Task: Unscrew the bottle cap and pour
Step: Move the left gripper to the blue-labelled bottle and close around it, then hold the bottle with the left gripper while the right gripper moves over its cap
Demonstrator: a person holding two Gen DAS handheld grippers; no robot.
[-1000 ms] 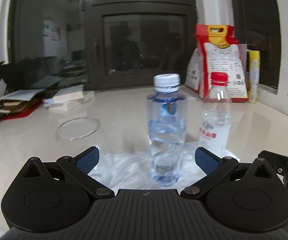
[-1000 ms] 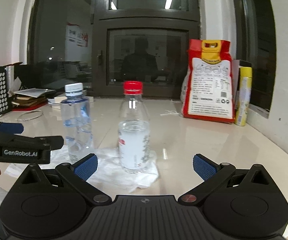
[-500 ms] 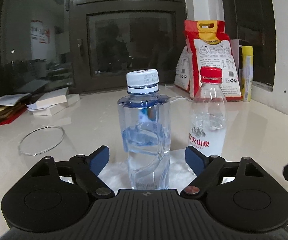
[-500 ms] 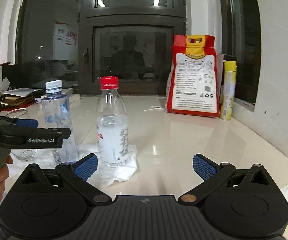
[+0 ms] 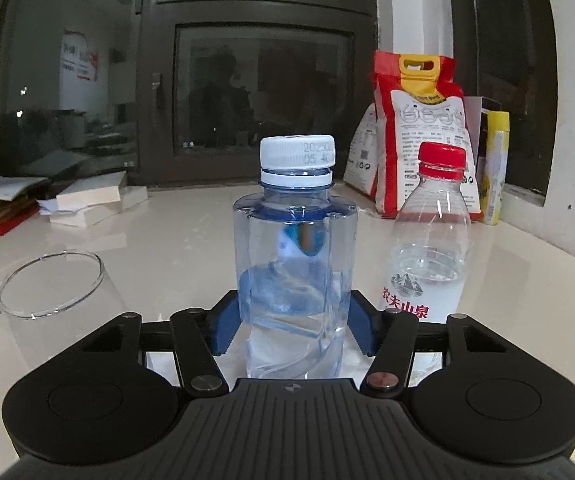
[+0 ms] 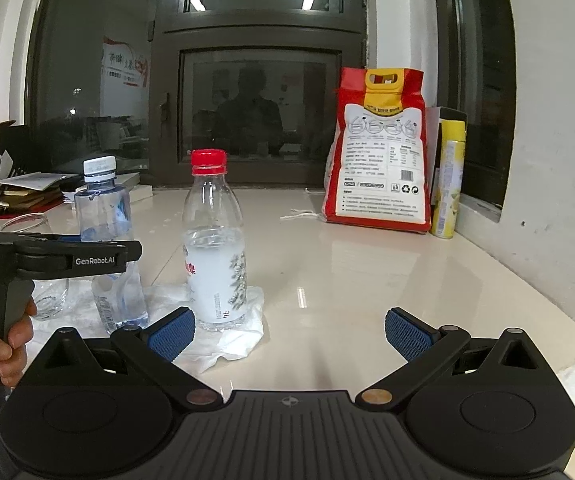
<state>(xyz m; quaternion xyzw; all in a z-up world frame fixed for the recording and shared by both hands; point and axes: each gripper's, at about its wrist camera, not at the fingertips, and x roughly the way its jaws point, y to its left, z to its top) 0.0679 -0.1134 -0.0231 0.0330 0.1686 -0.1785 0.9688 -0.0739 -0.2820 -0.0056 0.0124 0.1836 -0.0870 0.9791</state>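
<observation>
A clear blue-tinted bottle (image 5: 293,248) with a white cap (image 5: 298,153) stands upright, partly filled with water. My left gripper (image 5: 293,326) is shut on its lower body, blue pads against both sides. It also shows in the right wrist view (image 6: 105,216), with the left gripper (image 6: 87,258) clamped around it. A red-capped bottle (image 6: 213,248) with milky liquid stands to its right on crumpled white paper (image 6: 239,332); it also shows in the left wrist view (image 5: 431,240). My right gripper (image 6: 287,330) is open and empty, right of the red-capped bottle. An empty glass (image 5: 49,280) stands left.
A red and white rice bag (image 6: 379,152) and a yellow spray can (image 6: 449,184) stand at the back right by the wall. Books and papers (image 5: 83,200) lie at the back left. A dark window runs along the back of the white counter (image 6: 367,264).
My left gripper has moved forward around the white-capped bottle and closed on it. My right gripper has shifted to the right and stays open.
</observation>
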